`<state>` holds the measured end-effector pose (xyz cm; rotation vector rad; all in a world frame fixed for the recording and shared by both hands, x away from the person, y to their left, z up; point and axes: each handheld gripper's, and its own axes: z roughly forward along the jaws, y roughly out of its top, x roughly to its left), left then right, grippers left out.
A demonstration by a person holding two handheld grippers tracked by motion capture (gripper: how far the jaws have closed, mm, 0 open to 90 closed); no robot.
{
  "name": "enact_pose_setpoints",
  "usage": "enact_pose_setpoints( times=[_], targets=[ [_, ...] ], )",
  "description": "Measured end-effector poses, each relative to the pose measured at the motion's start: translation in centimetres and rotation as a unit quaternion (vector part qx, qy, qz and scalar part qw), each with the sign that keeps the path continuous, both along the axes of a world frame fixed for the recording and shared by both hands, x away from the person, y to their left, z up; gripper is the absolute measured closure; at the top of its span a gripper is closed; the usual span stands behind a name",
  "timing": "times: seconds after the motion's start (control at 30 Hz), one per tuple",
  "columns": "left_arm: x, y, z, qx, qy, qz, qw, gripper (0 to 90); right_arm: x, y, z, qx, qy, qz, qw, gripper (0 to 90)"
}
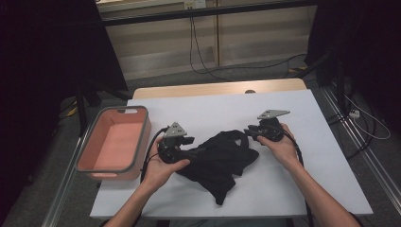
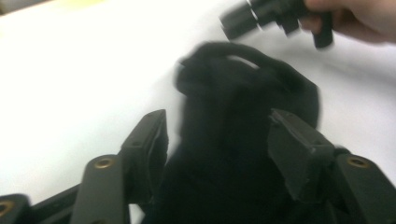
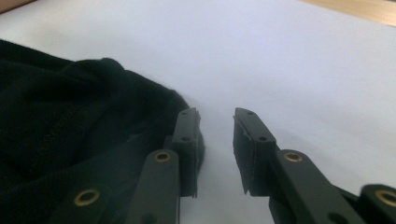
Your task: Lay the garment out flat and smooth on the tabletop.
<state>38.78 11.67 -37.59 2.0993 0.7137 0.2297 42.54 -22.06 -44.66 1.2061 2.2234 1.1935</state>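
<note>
White bench (image 1: 293,189), black garment (image 1: 220,161) bunched mid-bench, pink bin (image 1: 113,142) at left edge. Left gripper (image 2: 217,140) fingers apart, cloth between, unclamped. Right gripper (image 3: 217,140) fingers apart, empty, beside the garment's edge.

Black garment (image 1: 218,160), seemingly plain, on white table (image 1: 302,156); salmon-pink basket (image 1: 113,142).

The right claw (image 3: 216,135) stands slightly parted over the white table (image 3: 303,60), beside the black cloth (image 3: 70,140).

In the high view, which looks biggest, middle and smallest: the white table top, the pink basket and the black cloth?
1. White table top, by far the largest.
2. Pink basket and black cloth look about alike, too close to rank.
</note>
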Motion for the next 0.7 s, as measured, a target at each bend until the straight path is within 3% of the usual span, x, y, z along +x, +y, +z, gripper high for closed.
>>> enact_pose_setpoints(
  times=[0.17, 0.3, 0.37, 0.43, 0.53, 0.63, 0.7],
  targets=[
    [2.2, -0.3, 0.2, -0.002, -0.001, 0.021, 0.9998, 34.2, 0.7, 1.4, -0.4, -0.051, 0.005, 0.022, 0.9984, 69.5],
    [3.1, -0.4, -0.4, -0.008, 0.012, 0.032, 0.9994, 33.2, 1.1, 2.5, -1.3, -0.065, 0.014, 0.036, 0.9971, 68.9],
    [3.3, -0.4, -0.7, 0.005, 0.011, 0.033, 0.9994, 32.4, 1.3, 2.8, -1.5, -0.063, 0.010, 0.037, 0.9973, 68.3],
    [3.4, -0.4, -1.0, 0.001, 0.018, 0.036, 0.9992, 32.2, 1.6, 3.0, -1.4, -0.066, 0.014, 0.036, 0.9970, 65.4],
    [3.5, -0.2, -1.3, 0.000, 0.025, 0.042, 0.9988, 36.2, 1.9, 3.0, -1.7, -0.047, 0.019, 0.045, 0.9977, 67.3],
    [3.8, -0.1, -1.7, -0.014, 0.049, 0.044, 0.9977, 40.4, 1.8, 2.9, -1.9, -0.020, 0.031, 0.047, 0.9982, 77.1],
    [3.9, -0.2, -2.1, -0.015, 0.066, 0.041, 0.9969, 44.8, 1.7, 3.0, -1.8, -0.017, 0.038, 0.047, 0.9980, 85.1]
  ],
)
